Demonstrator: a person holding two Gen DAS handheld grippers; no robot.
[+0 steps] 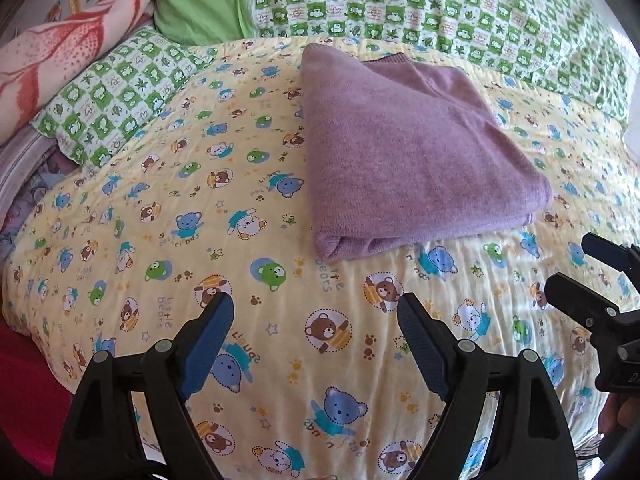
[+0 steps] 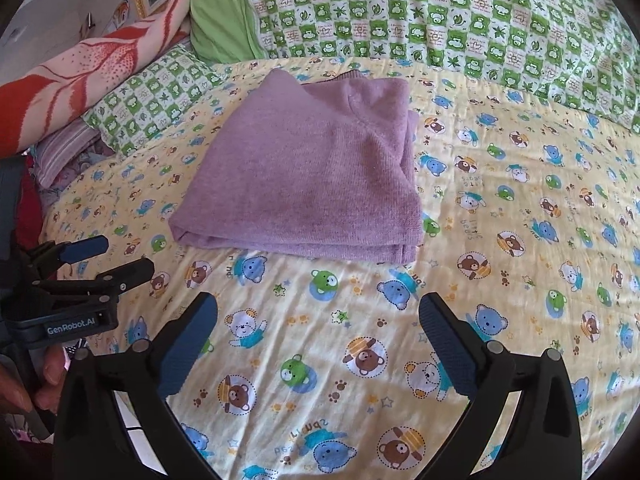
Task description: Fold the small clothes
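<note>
Sweater (image 2: 304,168), purple knit, is lying folded into a flat block on the bed's bear-print sheet (image 2: 500,240), past both tools. Folded thick edge is facing the cameras; the neck end is pointing away toward the green checked quilt (image 2: 440,12). Long axis is running roughly front to back in the left view, corner-on. Left tool (image 1: 316,320) is hovering over bare sheet, jaws standing apart, nothing between. Right tool (image 2: 320,320) is likewise gaping wide, gripping nothing. Pillow (image 2: 148,100) and red-patterned blanket (image 2: 92,64) are sitting at far left. No containers showing.
</note>
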